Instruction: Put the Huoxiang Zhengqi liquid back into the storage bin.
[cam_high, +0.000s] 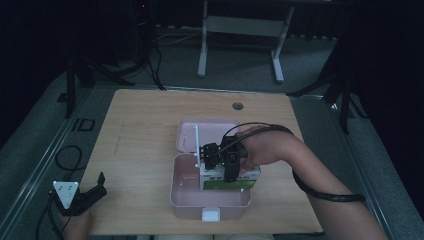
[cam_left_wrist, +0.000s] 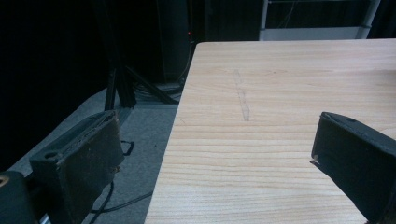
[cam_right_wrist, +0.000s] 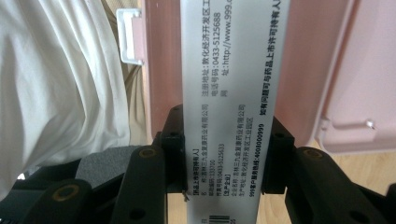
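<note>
White and green card makes up the medicine box (cam_high: 230, 179), which is clamped between the jaws of the right gripper (cam_high: 220, 159). In the right gripper view the box's white printed face (cam_right_wrist: 235, 93) runs straight up from between the two black jaws, whose pads press on its two narrow sides, so the grip is closed on the box across its width. In the high view the box sits at the right of the pink plastic case (cam_high: 186, 192), over the open lower tray, with the gripper just above and behind its top edge and the right hand (cam_high: 262, 147) reaching in from the right. The case's lid (cam_high: 187, 132) lies open flat behind the tray, and a white latch (cam_high: 210, 215) sticks out from the near rim. The case rests near the middle of the wooden table (cam_high: 140, 130). Well apart, at the near left corner of the table, the left gripper (cam_high: 95, 190) rests with its jaws spread wide and nothing between them; in its own view they frame bare wood and the table's left edge.
</note>
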